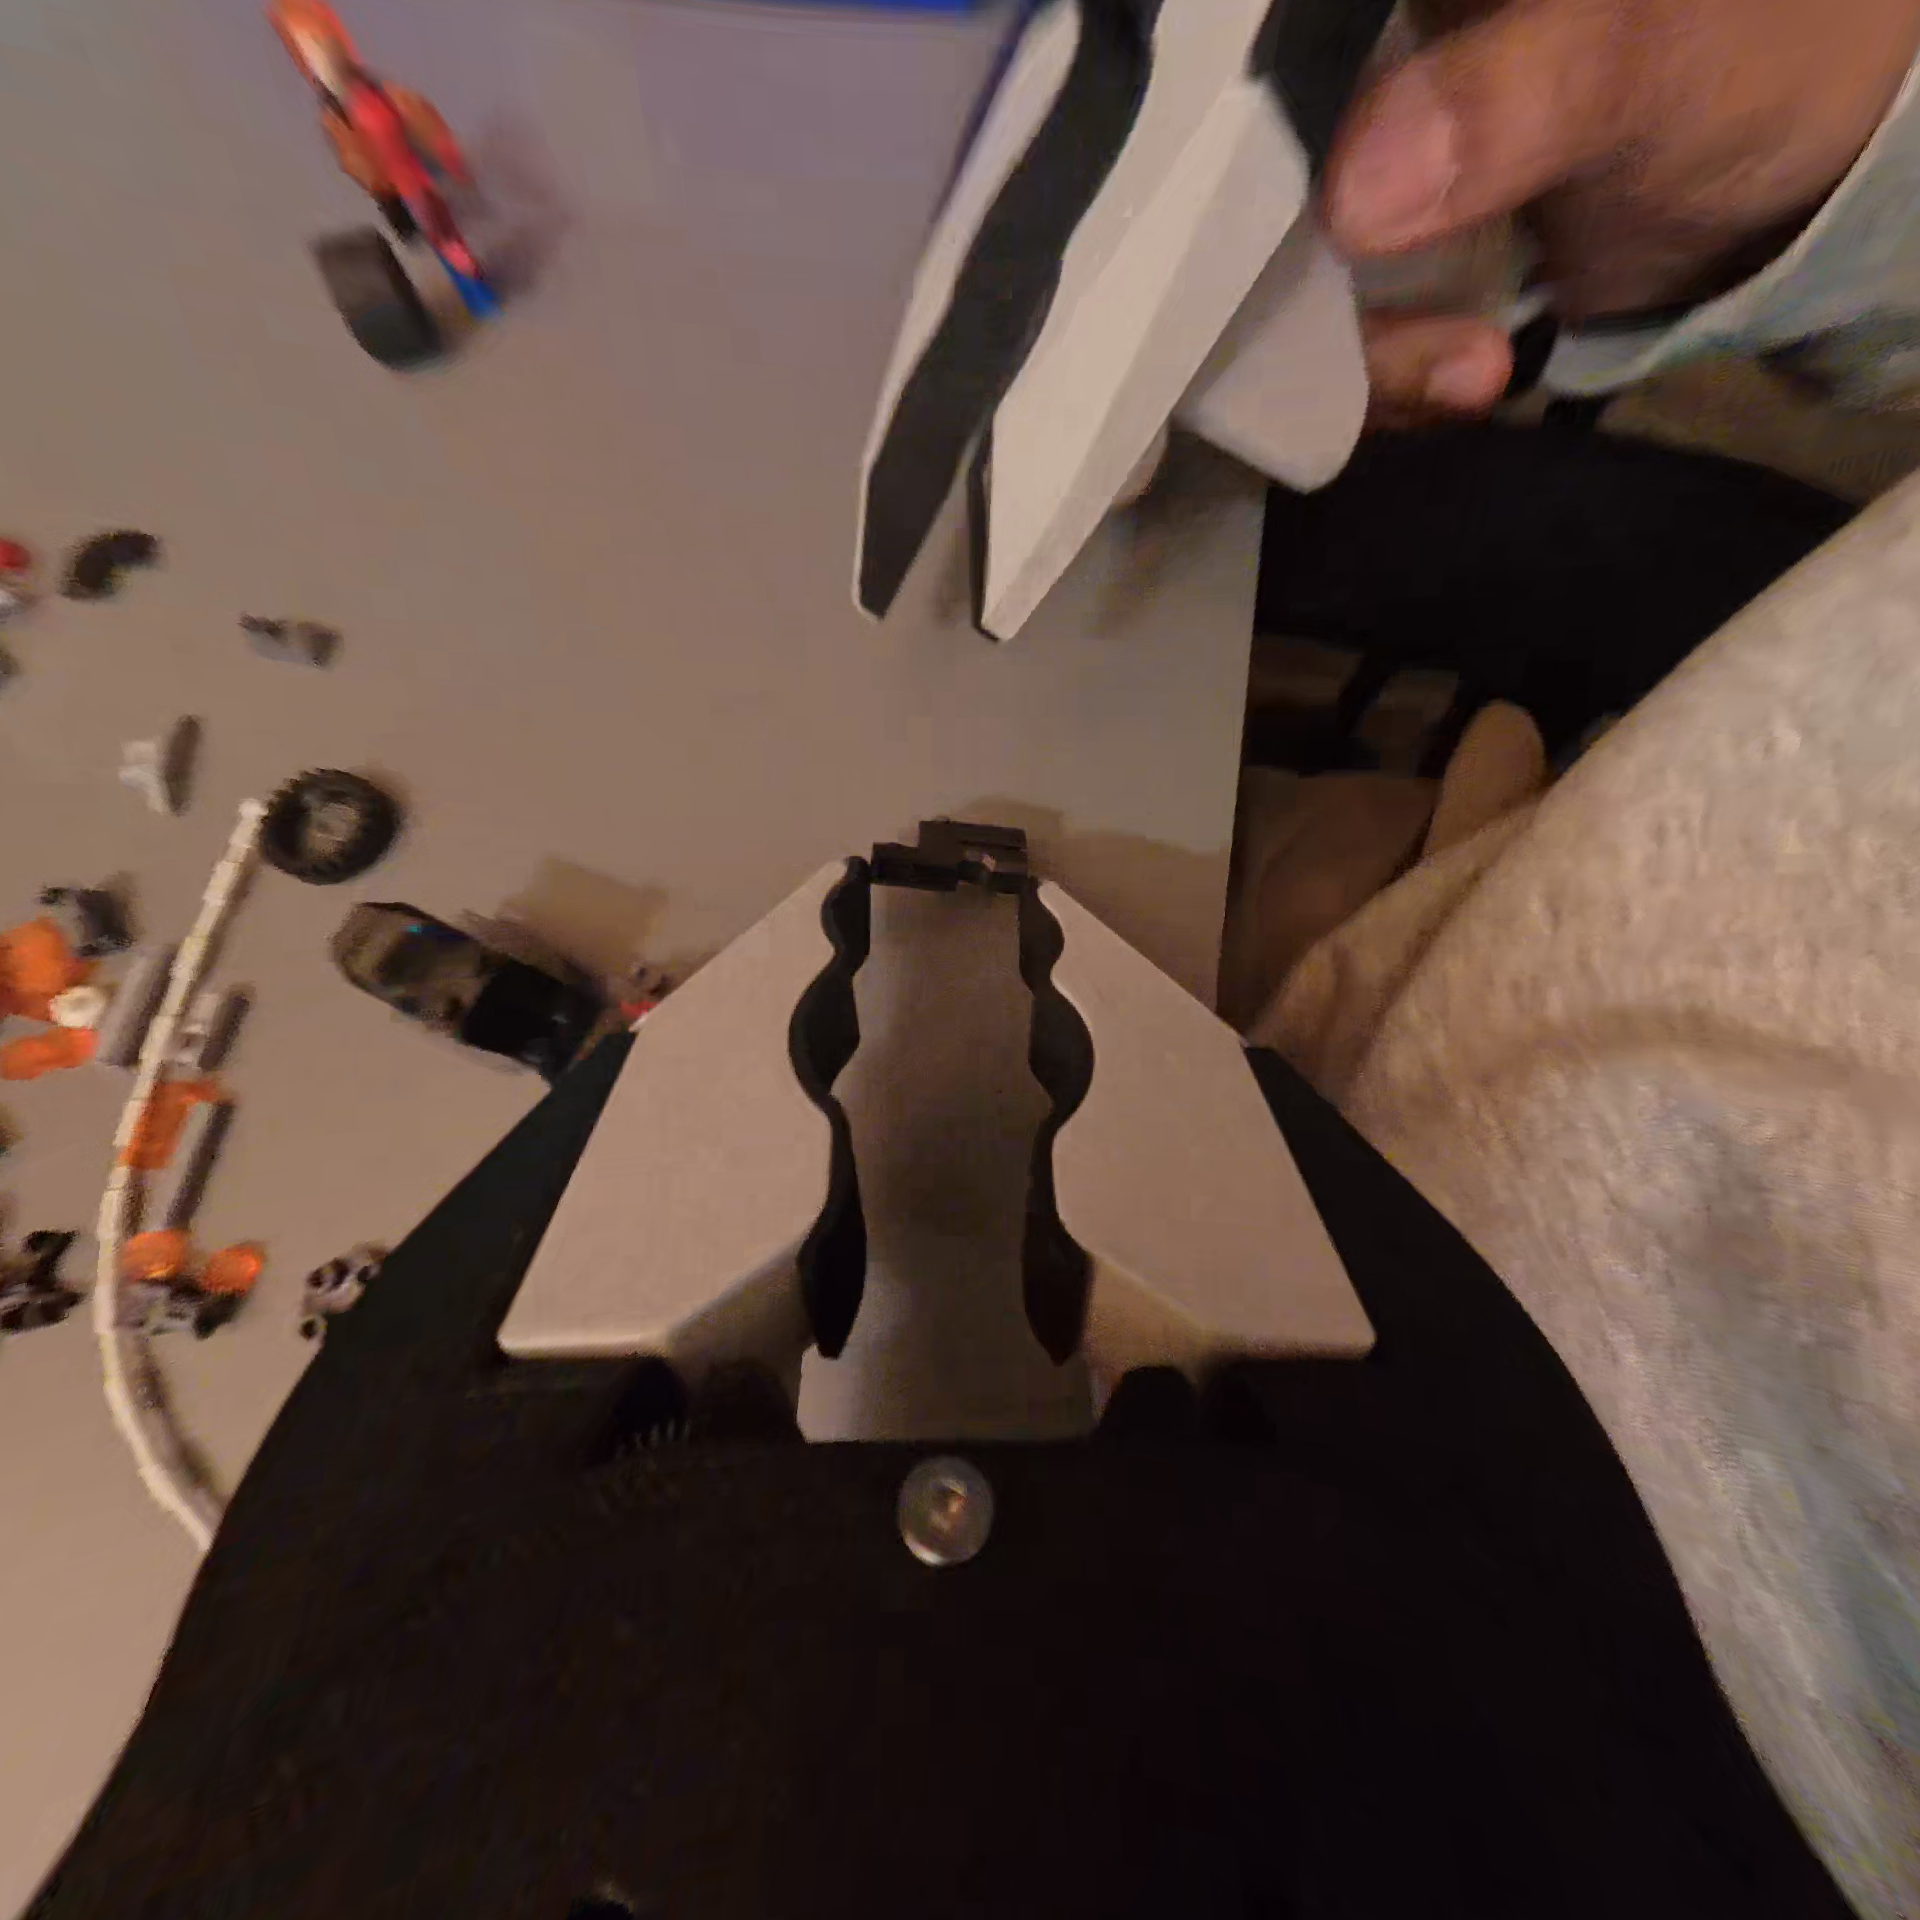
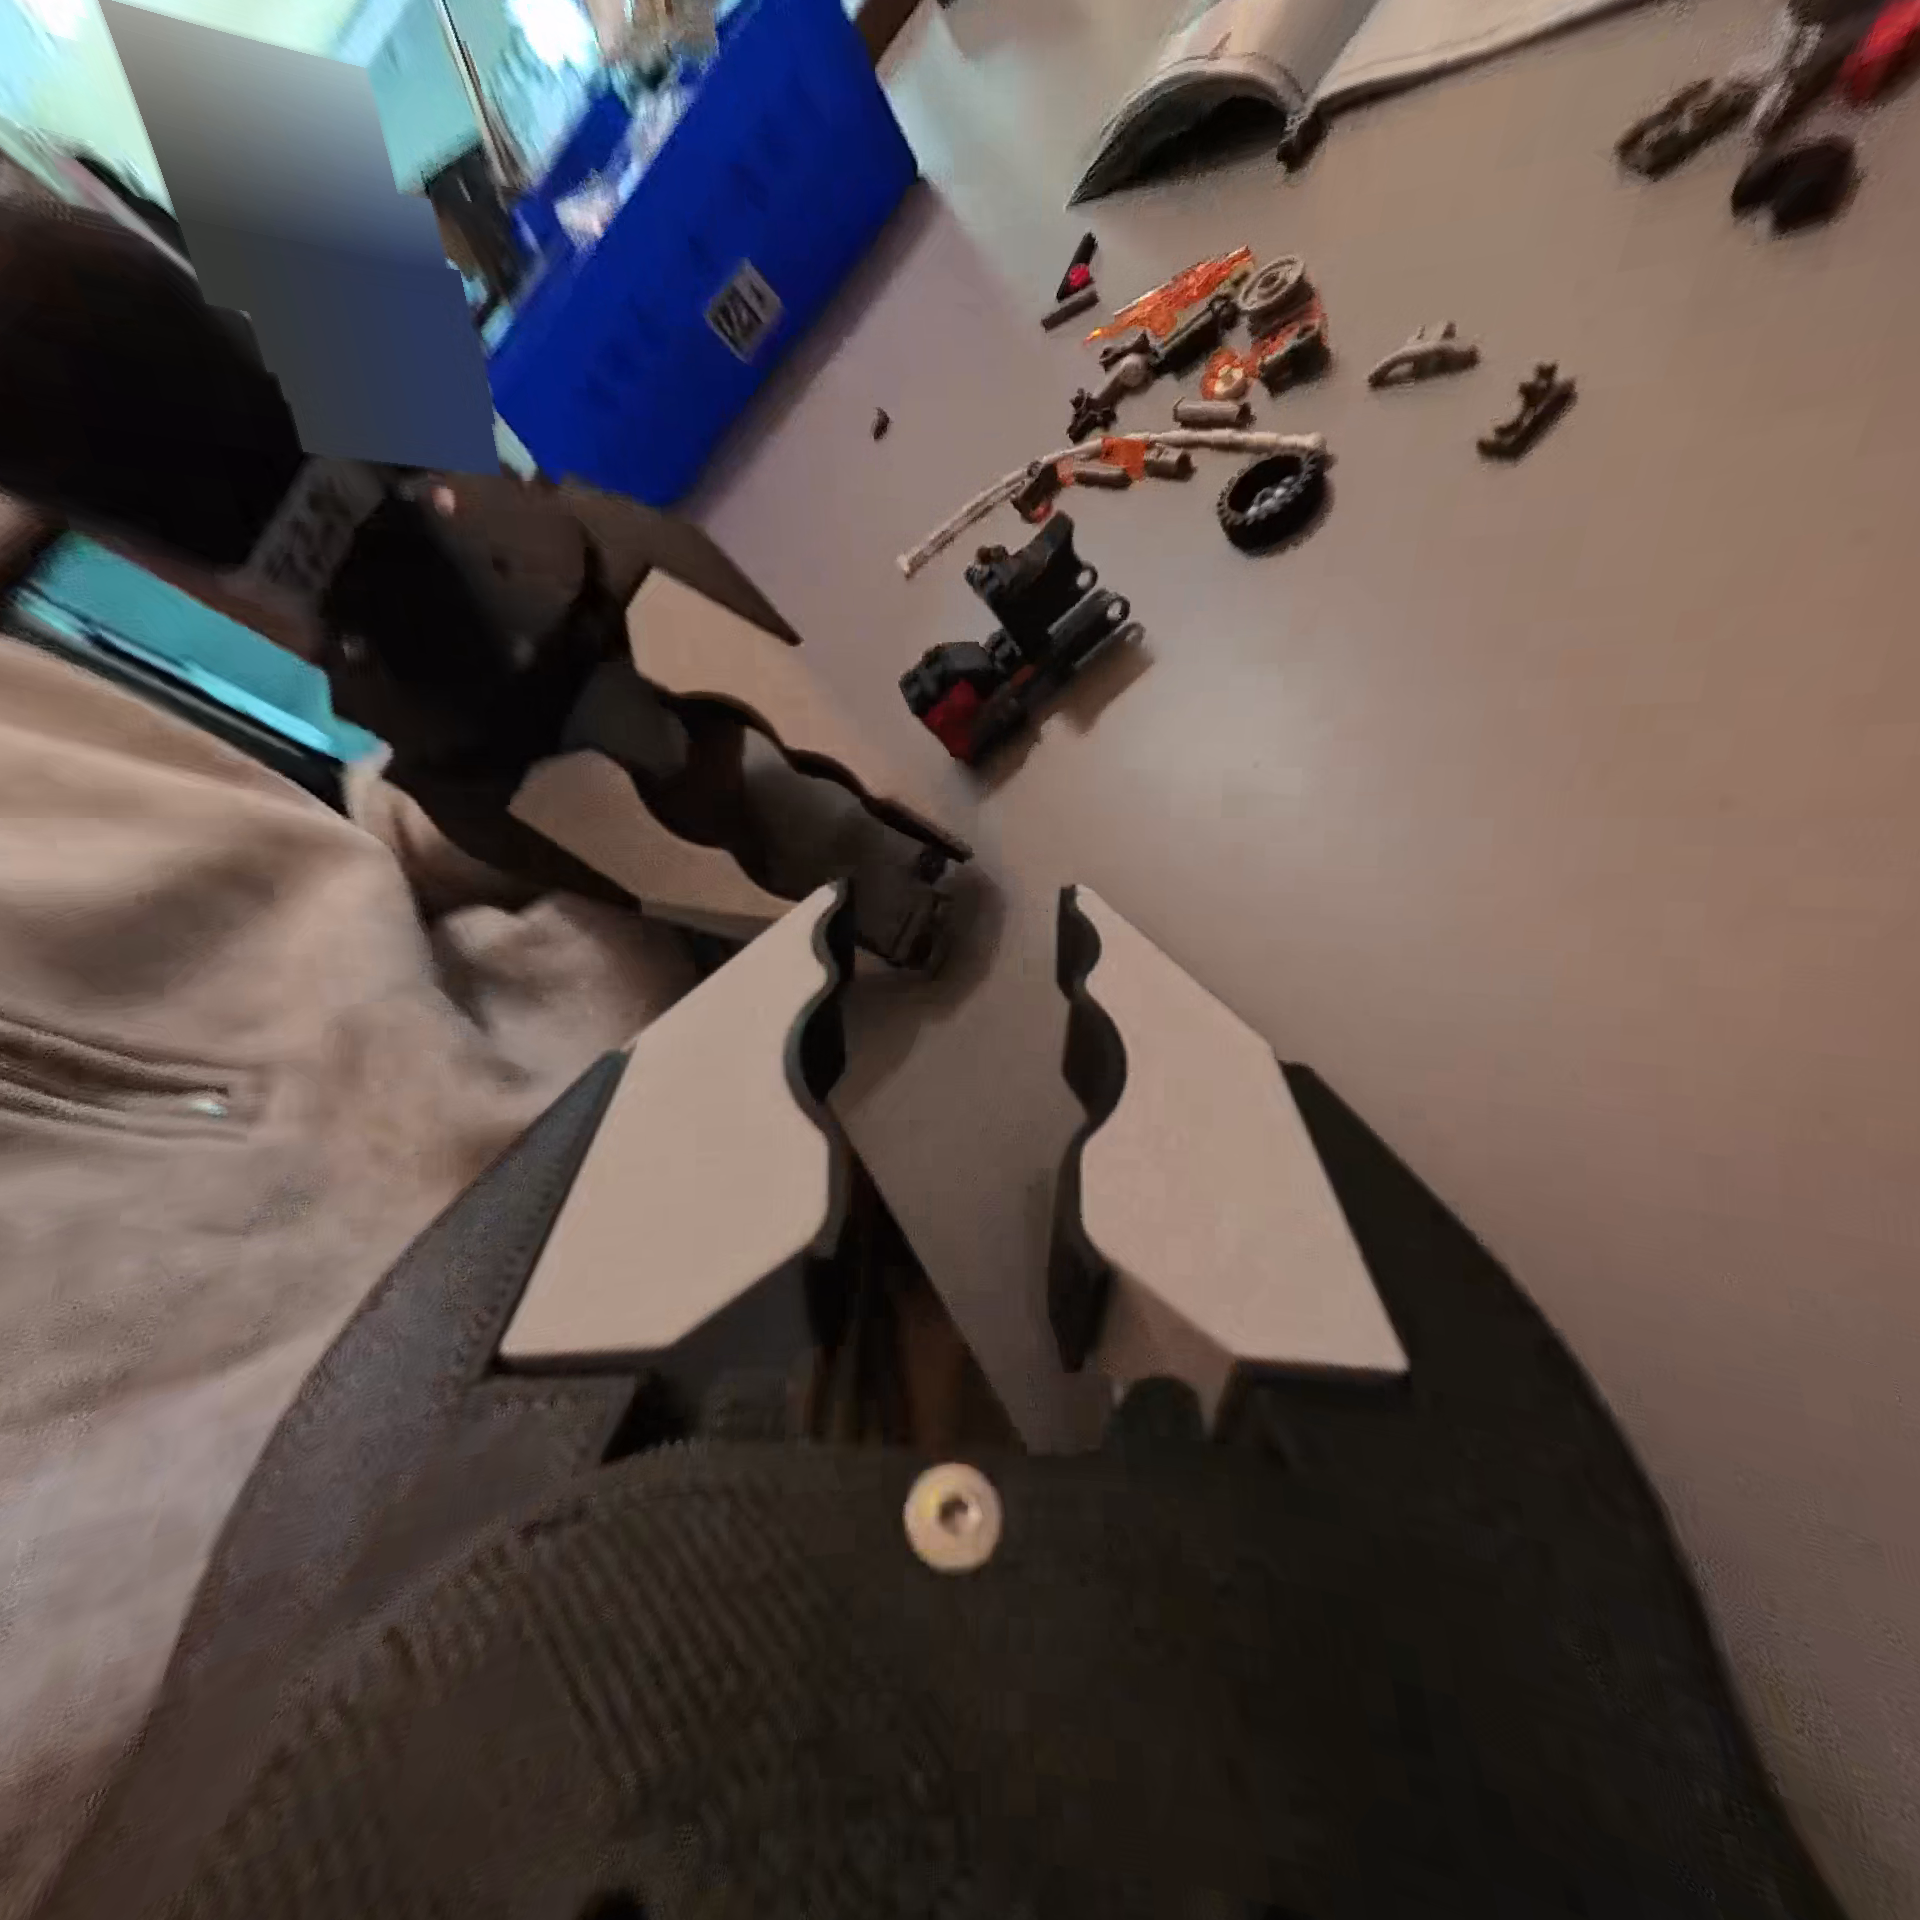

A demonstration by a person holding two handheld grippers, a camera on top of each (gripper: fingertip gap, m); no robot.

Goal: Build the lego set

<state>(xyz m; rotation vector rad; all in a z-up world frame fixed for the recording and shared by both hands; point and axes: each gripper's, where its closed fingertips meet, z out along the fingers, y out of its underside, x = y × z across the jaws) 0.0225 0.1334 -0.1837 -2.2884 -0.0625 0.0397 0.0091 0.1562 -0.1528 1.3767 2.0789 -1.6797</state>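
My left gripper [image 1: 945,878] is shut on a small black lego piece [image 1: 951,854] and holds it just above the grey table near its edge. It also shows in the right wrist view [image 2: 904,883], with the black piece [image 2: 902,920] at its tips. My right gripper [image 2: 951,899] is open and empty, and its left fingertip is right beside the black piece. In the left wrist view the right gripper [image 1: 935,623] hangs above and beyond the left one, held by a hand. A black and red partial build [image 2: 1023,644] lies on the table farther off.
Loose pieces lie spread on the table: a black tyre [image 2: 1273,499], a white flexible tube [image 1: 135,1299], orange parts [image 2: 1184,301], a red figure with a wheel [image 1: 384,187]. An open booklet [image 2: 1299,73] lies at the far side. The table edge [image 1: 1242,727] and a person's beige clothing are close by. There is about 4 cm between the tips of the two grippers.
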